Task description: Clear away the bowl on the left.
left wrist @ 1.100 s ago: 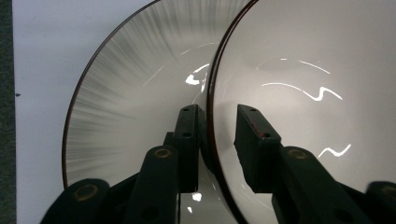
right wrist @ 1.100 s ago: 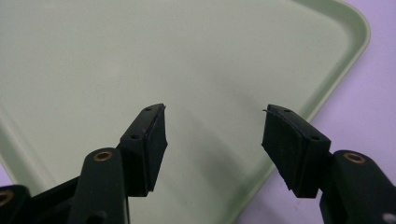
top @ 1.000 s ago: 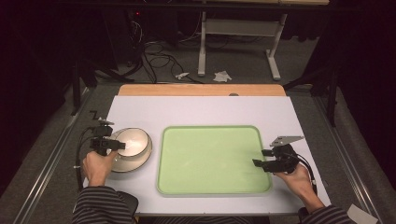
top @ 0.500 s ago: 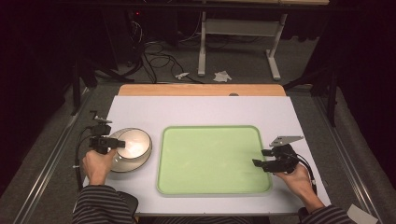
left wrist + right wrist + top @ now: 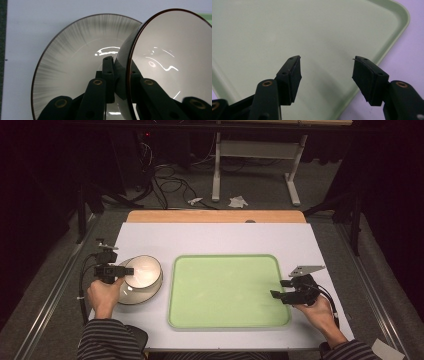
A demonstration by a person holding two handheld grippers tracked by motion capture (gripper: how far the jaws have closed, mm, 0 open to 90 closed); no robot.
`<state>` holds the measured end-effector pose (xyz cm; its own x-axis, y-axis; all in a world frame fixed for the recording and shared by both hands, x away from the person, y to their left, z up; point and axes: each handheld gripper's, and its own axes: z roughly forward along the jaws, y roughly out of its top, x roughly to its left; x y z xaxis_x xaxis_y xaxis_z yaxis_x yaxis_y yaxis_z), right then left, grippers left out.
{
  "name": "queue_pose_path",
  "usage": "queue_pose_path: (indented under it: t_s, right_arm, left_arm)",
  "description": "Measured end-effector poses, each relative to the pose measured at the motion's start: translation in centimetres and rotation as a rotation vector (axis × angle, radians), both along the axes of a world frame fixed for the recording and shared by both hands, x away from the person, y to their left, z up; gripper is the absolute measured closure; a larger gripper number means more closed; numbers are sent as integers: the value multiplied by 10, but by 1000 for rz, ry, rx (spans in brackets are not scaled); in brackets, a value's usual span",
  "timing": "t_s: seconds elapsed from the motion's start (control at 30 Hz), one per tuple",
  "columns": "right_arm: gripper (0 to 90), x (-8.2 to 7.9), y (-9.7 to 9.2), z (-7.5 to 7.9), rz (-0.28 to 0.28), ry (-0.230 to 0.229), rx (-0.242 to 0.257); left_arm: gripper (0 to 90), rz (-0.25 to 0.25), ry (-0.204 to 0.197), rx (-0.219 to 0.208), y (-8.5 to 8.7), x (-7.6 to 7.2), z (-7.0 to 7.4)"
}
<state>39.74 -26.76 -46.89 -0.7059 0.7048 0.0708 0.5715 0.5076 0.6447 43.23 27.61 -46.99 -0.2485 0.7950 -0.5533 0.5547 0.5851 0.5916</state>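
A white bowl (image 5: pixel 146 269) with a dark rim sits on a grey-streaked plate (image 5: pixel 131 297) at the table's left. My left gripper (image 5: pixel 127 270) is shut on the bowl's left rim. In the left gripper view the bowl (image 5: pixel 170 62) stands tilted toward the camera, its wall pinched in my left gripper (image 5: pixel 121 67) with one jaw inside and one outside, and the plate (image 5: pixel 75 57) lies behind it. My right gripper (image 5: pixel 277 288) hovers open over the right edge of the green tray (image 5: pixel 227 320). The right gripper view shows that gripper (image 5: pixel 325 67) holding nothing above the tray (image 5: pixel 287 30).
The white mat (image 5: pixel 215 237) covers the table, with a wooden strip (image 5: pixel 215 216) along its far edge. Cables and a desk frame lie on the dark floor beyond. A cable trails from each gripper.
The left jaws have closed on the bowl's rim, and the bowl has tipped up slightly on the plate. The right hand and the tray have not moved.
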Motion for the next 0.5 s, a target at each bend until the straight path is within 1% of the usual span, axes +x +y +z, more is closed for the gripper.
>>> queue_pose_path:
  t_s: [0.03,0.07,0.13,0.17,0.23,0.33,0.4,0.5]
  right_arm:
    - [412,0,0,0,3,-5,-4]
    - [412,0,-1,1,7,-9,-4]
    - [412,0,-1,1,5,-9,-3]
    - [412,0,-1,1,-5,-1,0]
    - [413,0,0,0,-2,-3,-4]
    - [414,-1,0,1,1,-13,-2]
    - [413,0,-1,1,-3,-7,-3]
    - [414,-1,-1,1,1,-10,0]
  left_arm:
    - [824,-4,-3,2,-1,-1,2]
    - [823,-15,-15,3,-3,-2,5]
    - [824,-22,-19,6,-4,-2,6]
    - [823,-20,-28,6,-6,-2,8]
    - [824,-29,-26,12,-6,-3,9]
    - [824,-36,-37,0,-9,-4,12]
    - [824,-38,-43,-6,-12,-5,14]
    - [824,-45,-53,1,-15,-5,17]
